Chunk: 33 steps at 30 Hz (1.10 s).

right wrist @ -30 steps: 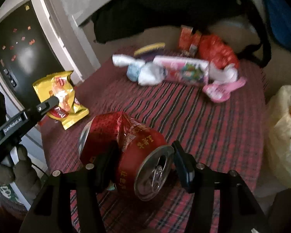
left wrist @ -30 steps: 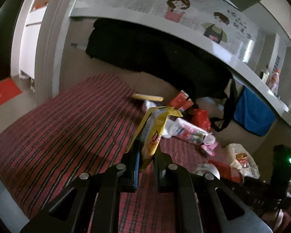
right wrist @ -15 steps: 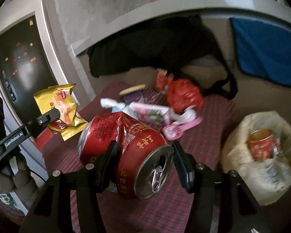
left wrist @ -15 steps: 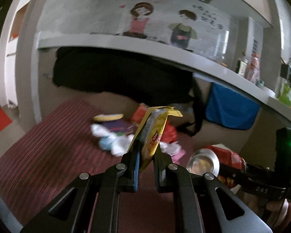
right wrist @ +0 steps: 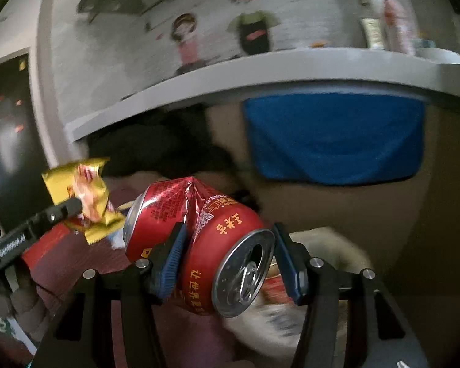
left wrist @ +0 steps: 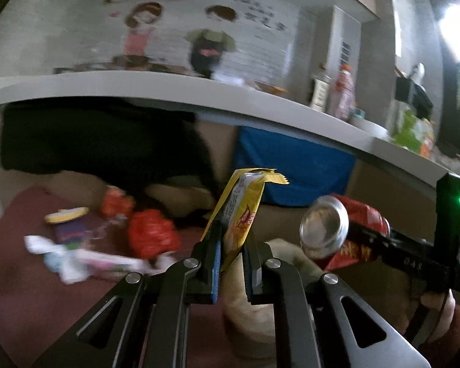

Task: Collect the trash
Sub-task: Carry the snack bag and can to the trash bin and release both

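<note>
Left claw (left wrist: 231, 253) pinching a thin yellow wrapper (left wrist: 240, 214) by its bottom edge, up in the air. Probably light, floppy, slippery. Right claw (right wrist: 227, 259) squeezing a dented red can (right wrist: 199, 233) around its middle, above a bag (right wrist: 328, 245). Probably light, easily crushed.

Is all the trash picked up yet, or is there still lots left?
Not yet. In hand: the left gripper pinches a yellow snack wrapper, and the right gripper clamps a crushed red can. Nearly done: a pale trash bag sits just below them. Left: a red crumpled wrapper, white tissue and more litter on the red cloth.
</note>
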Each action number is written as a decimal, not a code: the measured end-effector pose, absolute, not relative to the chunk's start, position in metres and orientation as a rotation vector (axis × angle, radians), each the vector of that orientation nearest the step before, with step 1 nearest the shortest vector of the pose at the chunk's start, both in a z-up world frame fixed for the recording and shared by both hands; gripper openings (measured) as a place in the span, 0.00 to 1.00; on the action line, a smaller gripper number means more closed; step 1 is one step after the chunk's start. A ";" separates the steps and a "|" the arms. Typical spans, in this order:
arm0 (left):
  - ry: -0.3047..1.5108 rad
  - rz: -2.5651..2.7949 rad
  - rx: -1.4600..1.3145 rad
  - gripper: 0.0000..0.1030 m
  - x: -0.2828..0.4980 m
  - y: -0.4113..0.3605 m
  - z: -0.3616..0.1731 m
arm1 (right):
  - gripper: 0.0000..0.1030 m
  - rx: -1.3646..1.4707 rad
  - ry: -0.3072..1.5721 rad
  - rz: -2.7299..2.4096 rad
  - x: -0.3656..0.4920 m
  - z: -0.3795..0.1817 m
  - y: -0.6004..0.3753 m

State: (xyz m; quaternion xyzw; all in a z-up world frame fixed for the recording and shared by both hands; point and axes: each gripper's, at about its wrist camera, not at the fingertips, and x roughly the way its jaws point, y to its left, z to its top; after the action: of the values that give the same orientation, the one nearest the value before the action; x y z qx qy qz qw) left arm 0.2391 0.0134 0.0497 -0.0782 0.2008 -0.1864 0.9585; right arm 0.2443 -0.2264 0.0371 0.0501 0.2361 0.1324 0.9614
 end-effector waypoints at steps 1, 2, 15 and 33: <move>0.411 -0.399 -0.156 0.12 0.245 0.003 0.049 | 0.51 0.099 0.475 0.248 0.246 0.038 -0.234; 0.413 -0.418 -0.156 0.12 0.251 -0.007 0.049 | 0.51 0.096 0.471 0.221 0.248 0.039 -0.244; 0.451 -0.515 -0.196 0.12 0.286 -0.067 0.029 | 0.51 0.111 0.466 0.117 0.263 0.034 -0.295; 0.549 -0.532 -0.225 0.12 0.321 -0.069 -0.009 | 0.24 0.105 0.526 0.141 0.296 0.008 -0.290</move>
State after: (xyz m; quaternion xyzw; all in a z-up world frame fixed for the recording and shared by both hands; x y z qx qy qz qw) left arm 0.3208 -0.0691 -0.0094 -0.1094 0.2675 -0.2591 0.9216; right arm 0.2958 -0.2898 0.0079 0.0517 0.2599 0.0695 0.9617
